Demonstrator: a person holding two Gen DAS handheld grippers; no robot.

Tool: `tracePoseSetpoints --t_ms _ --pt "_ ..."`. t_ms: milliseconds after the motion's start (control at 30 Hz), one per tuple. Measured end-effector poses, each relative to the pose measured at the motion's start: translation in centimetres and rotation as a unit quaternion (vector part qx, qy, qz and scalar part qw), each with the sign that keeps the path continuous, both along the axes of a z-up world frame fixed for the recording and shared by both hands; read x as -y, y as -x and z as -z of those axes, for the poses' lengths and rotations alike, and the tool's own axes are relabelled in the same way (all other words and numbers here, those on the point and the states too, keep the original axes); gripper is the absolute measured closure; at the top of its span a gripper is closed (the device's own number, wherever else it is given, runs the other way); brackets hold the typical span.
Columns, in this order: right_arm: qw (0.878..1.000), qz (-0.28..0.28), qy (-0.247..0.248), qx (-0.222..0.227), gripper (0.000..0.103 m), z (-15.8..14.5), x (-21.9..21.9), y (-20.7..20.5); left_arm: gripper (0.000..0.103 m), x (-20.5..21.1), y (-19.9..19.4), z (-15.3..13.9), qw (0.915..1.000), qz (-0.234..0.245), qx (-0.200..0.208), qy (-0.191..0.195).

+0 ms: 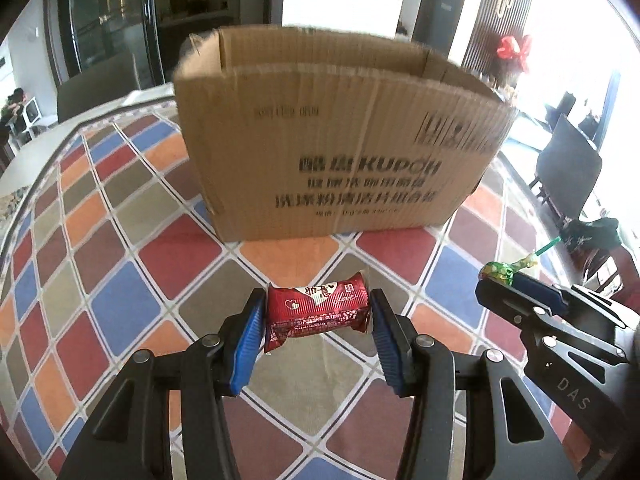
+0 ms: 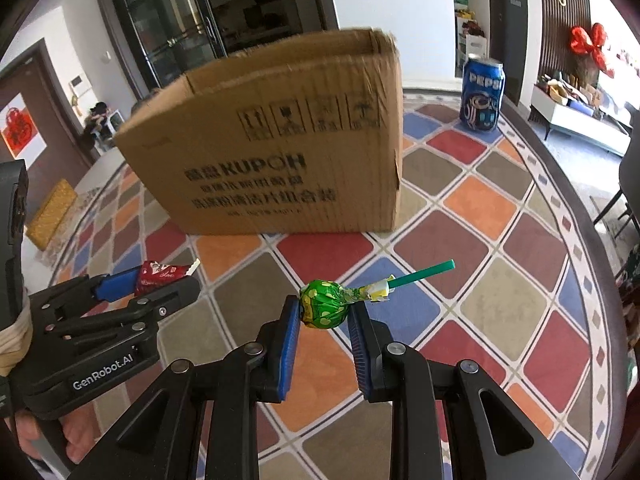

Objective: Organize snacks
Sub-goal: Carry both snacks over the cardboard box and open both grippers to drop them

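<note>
My left gripper [image 1: 318, 312] is shut on a red wrapped snack [image 1: 316, 310], held above the table in front of an open cardboard box [image 1: 336, 140]. My right gripper [image 2: 324, 312] is shut on a green lollipop [image 2: 324, 306] with a green stick pointing right. The box also shows in the right wrist view [image 2: 276, 152], ahead and slightly left. The right gripper appears in the left wrist view [image 1: 504, 286] with the lollipop [image 1: 498, 272]. The left gripper appears in the right wrist view [image 2: 168, 278] with the red snack [image 2: 160, 272].
The round table carries a checkered cloth [image 1: 120, 280] of red, blue, orange and brown squares. A blue Pepsi can [image 2: 482, 96] stands on the table right of the box. Dark chairs [image 1: 568, 168] stand beyond the right edge.
</note>
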State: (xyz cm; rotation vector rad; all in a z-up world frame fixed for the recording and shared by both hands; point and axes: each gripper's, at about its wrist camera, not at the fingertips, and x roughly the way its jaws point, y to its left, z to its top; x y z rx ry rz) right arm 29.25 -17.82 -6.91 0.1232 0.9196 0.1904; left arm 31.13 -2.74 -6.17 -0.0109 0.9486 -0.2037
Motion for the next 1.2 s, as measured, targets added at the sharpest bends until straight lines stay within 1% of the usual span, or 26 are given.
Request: tracePoseSetpoints --t_ms 233,433,833,1000,1200 --pt "0.999 -0.006 -0.007 0.034 0.077 -2.5 -0.1 1.0 0.053 -0.3 0.7 -3.1 0.9991 -0.002 0.042 0.002" --pt "0.998 -0.012 -0.011 0.064 0.077 -4.7 -0.1 1.6 0.053 -0.2 0.7 -5.4 0.9976 0.0 0.069 0.005" --pt "0.992 -0.015 -0.012 0.123 0.077 -9.6 -0.2 0.0 0.053 -0.3 -0.5 -10.1 0.9924 -0.001 0.123 0.001" --pt "0.99 -0.023 -0.017 0.136 0.077 -11.1 -0.4 -1.4 0.053 -0.5 -1.9 -11.3 0.9909 -0.001 0.134 -0.005" --pt "0.99 -0.031 -0.007 0.139 0.077 -12.3 -1.0 -3.6 0.053 -0.9 -4.4 -12.3 0.9915 -0.004 0.13 -0.008"
